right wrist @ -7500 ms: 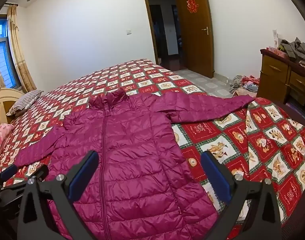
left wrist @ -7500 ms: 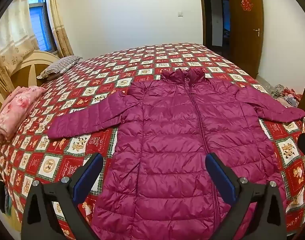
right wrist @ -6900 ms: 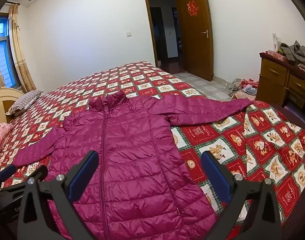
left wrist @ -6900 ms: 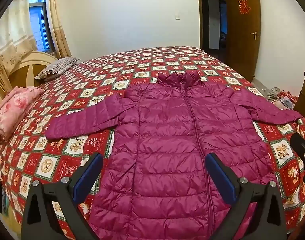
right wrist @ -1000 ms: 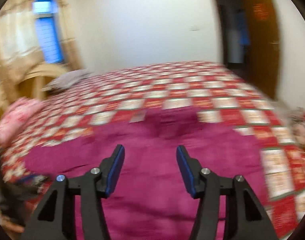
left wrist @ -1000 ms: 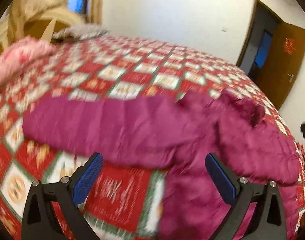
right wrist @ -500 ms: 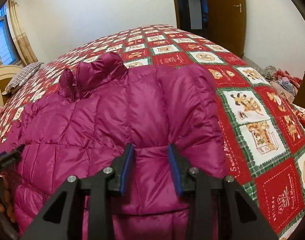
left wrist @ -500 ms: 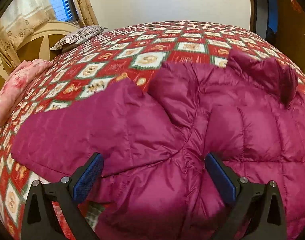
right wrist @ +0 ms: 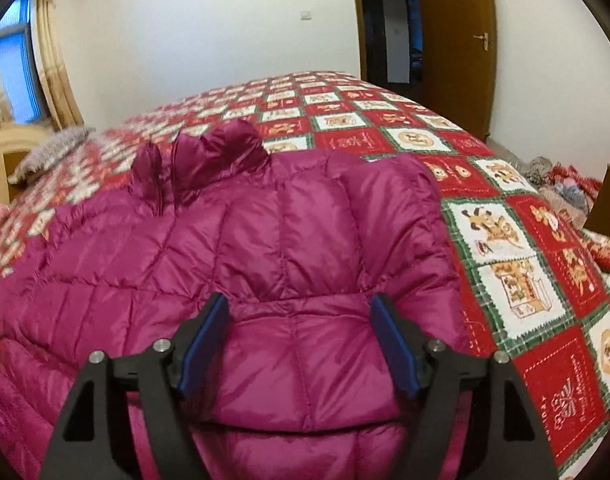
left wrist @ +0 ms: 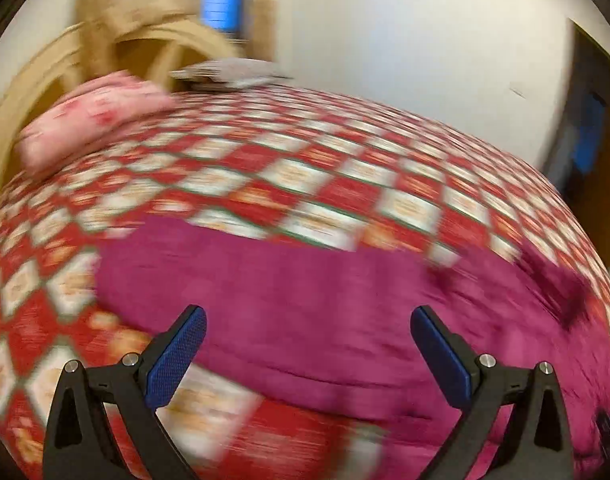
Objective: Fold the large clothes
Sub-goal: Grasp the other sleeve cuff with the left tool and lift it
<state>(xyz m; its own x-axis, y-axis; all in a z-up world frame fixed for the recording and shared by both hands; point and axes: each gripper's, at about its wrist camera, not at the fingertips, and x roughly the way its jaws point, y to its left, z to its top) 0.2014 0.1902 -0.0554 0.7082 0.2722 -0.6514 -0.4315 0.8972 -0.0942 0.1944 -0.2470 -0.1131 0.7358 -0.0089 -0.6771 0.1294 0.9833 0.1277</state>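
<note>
The jacket [right wrist: 241, 264] lies on the bed [right wrist: 505, 248], collar [right wrist: 209, 152] toward its far side, one sleeve [right wrist: 385, 216] folded over the body, another sleeve [left wrist: 233, 280] stretching left toward the pillow [left wrist: 97, 112] and headboard [left wrist: 37, 80], the door [right wrist: 457, 40] behind right.

The left wrist picture is badly smeared, so the red and white checked bedspread [left wrist: 289, 184] looks streaky. The right wrist picture is sharp, and the shiny purple puffy jacket [right wrist: 265, 248] gleams softly (maybe from window light). Both pictures bend and darken at the edges.
</note>
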